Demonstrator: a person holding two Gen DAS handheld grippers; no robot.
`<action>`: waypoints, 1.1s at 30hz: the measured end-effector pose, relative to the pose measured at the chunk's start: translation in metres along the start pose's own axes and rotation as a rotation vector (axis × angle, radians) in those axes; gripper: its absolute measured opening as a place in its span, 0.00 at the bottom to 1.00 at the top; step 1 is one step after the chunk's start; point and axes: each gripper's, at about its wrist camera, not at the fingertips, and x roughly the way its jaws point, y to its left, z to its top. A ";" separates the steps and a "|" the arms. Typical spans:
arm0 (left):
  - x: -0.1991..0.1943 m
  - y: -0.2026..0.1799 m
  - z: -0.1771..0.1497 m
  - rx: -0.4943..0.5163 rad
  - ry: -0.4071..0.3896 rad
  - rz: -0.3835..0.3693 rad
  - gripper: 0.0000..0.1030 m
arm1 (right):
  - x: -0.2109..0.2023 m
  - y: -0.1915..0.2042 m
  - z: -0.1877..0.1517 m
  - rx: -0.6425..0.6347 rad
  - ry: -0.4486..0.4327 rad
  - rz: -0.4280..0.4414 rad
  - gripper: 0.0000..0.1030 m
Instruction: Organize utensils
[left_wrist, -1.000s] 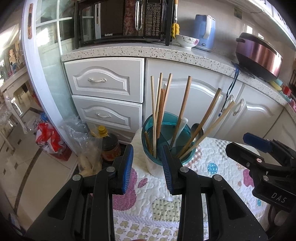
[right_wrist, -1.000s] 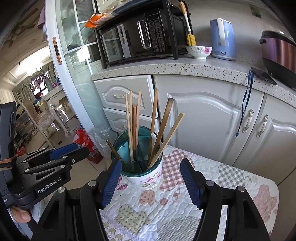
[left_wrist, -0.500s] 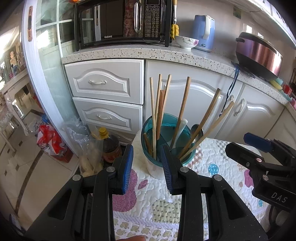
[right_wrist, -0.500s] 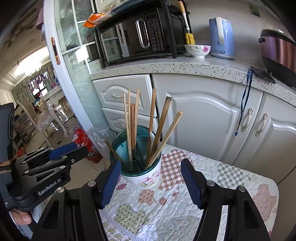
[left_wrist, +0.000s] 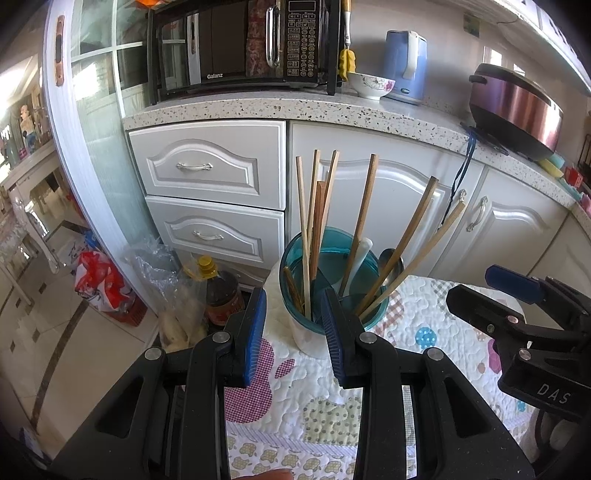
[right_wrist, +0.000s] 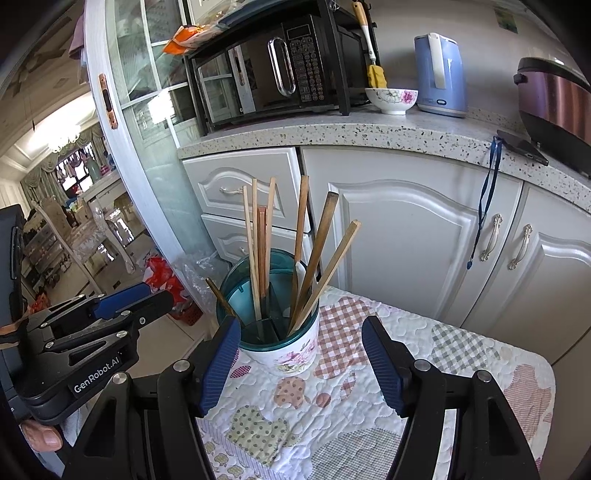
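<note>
Both black grippers with blue pads are spread with nothing between them. The left gripper (left_wrist: 293, 334) reads "GenRobot.AI" from the other side, and the right gripper (right_wrist: 301, 363) shows "DAS". Just ahead, the white floral cup with a teal insert (right_wrist: 284, 345) stands on the patchwork quilted cloth (right_wrist: 388, 387), packed with wooden chopsticks (right_wrist: 258, 251); a white spoon (left_wrist: 356, 260) is mostly hidden. Behind, the black microwave (left_wrist: 240, 40) says "Galanz"; keypad text is unreadable.
</note>
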 end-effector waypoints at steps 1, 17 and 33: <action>0.000 0.000 0.000 -0.001 0.000 0.001 0.29 | 0.000 0.000 0.000 0.000 0.001 0.000 0.64; 0.001 -0.001 -0.001 0.004 0.003 0.000 0.29 | 0.004 0.001 -0.004 -0.003 0.015 -0.001 0.65; 0.003 -0.003 -0.003 0.011 0.003 0.001 0.29 | 0.007 0.002 -0.006 -0.006 0.027 0.001 0.65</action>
